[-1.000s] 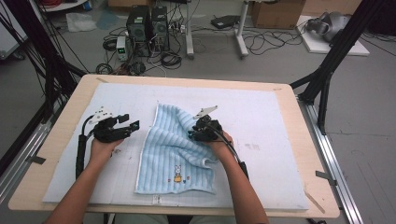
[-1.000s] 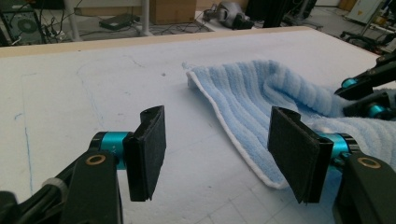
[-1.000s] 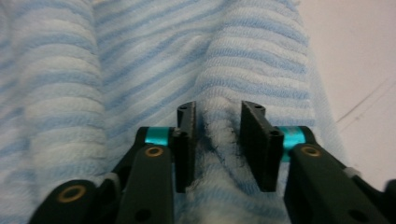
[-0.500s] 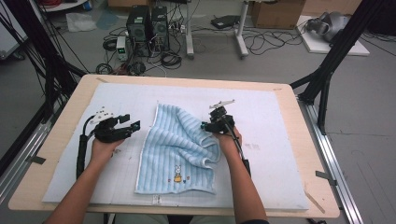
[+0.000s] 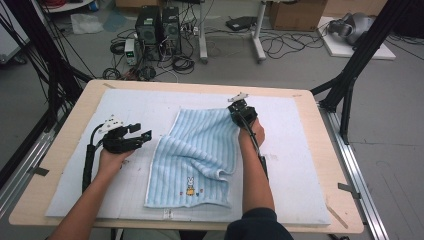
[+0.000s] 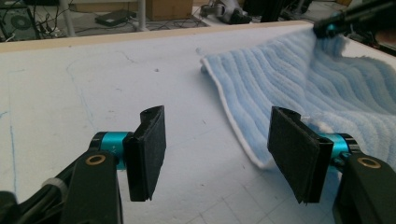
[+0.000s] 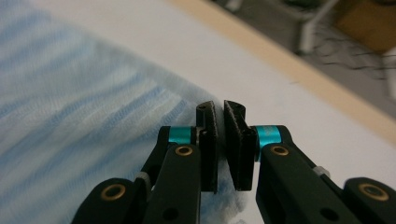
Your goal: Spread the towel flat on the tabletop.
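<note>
— Where's the towel (image 5: 200, 155) now?

— On the white mat (image 5: 310, 165), one far corner drawn out under my right gripper (image 5: 239, 107). Its jaws have just been closing and now pinch the corner's edge between the pads (image 7: 210, 149).

— How will it handle?

— I judge it light, soft and limp terry: it sags and folds over itself, as at the near right corner. Hems and corners are where to take hold.

— And the left?

— My left gripper (image 6: 215, 154) rests released just beside the towel's left edge, jaws wide apart with nothing between them.

— Any containers?

— None on the table (image 5: 330, 125).
</note>
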`<move>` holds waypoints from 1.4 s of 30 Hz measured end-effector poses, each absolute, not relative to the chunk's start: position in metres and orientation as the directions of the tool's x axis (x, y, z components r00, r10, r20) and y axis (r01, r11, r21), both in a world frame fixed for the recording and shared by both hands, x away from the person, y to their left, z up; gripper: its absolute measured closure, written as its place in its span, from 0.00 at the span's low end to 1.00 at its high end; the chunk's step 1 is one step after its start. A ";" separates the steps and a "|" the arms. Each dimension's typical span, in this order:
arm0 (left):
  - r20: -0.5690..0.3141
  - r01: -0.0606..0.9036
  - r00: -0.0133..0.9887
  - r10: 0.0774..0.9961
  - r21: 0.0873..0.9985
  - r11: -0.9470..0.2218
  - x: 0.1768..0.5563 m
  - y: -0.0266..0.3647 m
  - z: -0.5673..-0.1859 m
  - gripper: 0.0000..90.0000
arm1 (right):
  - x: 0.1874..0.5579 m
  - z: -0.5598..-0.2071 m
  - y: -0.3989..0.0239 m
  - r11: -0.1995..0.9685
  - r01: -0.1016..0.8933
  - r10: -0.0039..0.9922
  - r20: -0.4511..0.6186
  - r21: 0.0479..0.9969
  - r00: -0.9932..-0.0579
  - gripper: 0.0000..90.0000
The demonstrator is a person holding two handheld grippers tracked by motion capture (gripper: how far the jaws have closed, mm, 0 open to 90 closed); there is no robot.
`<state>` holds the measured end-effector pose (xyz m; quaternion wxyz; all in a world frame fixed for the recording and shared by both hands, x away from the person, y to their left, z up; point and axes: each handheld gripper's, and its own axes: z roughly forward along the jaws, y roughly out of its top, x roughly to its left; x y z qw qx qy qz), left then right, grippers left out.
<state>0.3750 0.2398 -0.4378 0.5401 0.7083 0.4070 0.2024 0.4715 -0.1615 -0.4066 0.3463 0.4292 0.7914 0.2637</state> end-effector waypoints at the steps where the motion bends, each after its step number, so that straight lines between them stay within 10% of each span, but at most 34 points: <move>1: -0.152 0.360 0.587 0.795 0.929 -0.089 0.375 0.240 -0.438 0.42 | 0.473 -0.404 -0.164 0.468 0.491 0.879 -0.328 0.735 -0.346 0.93; 7: -0.158 0.369 0.583 0.797 0.926 -0.086 0.375 0.242 -0.439 0.42 | 0.471 -0.412 -0.176 0.373 0.547 0.919 -0.220 0.749 -0.326 0.67; 19: -0.190 0.383 0.598 0.778 0.921 -0.069 0.381 0.238 -0.436 0.40 | 0.416 -0.415 -0.210 0.291 0.559 0.891 -0.007 0.776 -0.453 0.47; 42: -0.268 0.487 0.658 0.704 0.864 -0.125 0.487 0.173 -0.429 0.41 | 0.360 -0.423 -0.240 0.281 0.555 0.835 0.086 0.783 -0.543 0.42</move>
